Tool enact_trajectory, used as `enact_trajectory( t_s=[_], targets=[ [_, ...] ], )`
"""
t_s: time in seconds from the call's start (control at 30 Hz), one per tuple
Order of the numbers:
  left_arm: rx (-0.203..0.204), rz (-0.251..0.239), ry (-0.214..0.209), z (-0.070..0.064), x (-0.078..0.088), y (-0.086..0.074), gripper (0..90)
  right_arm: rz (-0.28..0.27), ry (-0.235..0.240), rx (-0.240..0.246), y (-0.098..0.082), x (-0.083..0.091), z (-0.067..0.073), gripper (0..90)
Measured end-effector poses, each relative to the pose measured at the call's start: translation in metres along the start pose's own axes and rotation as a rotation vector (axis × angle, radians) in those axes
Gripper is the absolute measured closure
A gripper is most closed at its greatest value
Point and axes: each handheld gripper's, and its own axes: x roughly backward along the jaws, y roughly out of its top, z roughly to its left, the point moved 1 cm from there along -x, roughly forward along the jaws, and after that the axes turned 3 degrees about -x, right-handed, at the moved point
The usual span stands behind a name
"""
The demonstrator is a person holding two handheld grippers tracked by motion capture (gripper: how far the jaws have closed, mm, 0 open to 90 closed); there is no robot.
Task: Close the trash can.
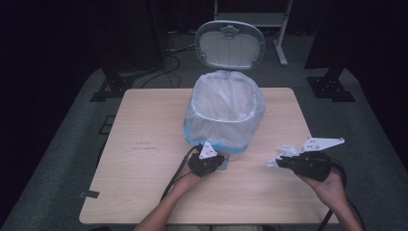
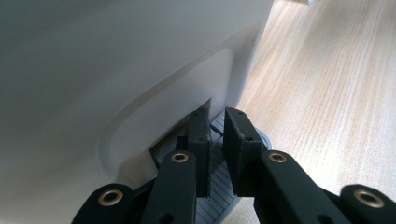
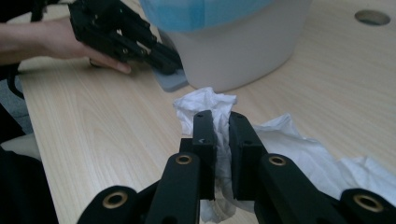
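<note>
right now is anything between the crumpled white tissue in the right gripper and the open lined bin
Nothing visible: the white plastic bin has its lid up, and bare wooden table lies between it and the crumpled white tissue in the right gripper.

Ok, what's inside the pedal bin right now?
The pedal bin stands with its lid up, and a clear plastic liner folds over its rim. The high view shows only crinkled liner inside; the bottom is hidden, so contents cannot be ruled out.
</note>
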Motion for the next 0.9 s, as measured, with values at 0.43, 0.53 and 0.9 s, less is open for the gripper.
enact_trajectory(
  t_s=[0.43,0.53,0.9],
  targets=[
    [0.004,-0.003,-0.002,0.000,0.000,0.000,81.3,-0.041,0.012,0.026,0.034,0.015,0.004,82.1],
    [0.013,-0.002,-0.004,0.000,0.000,0.000,81.2,-0.048,0.011,0.035,0.041,0.018,0.006,82.1],
    [0.009,-0.001,-0.004,0.000,0.000,0.000,81.2,-0.065,0.010,0.055,0.063,0.027,0.008,82.2]
  ],
)
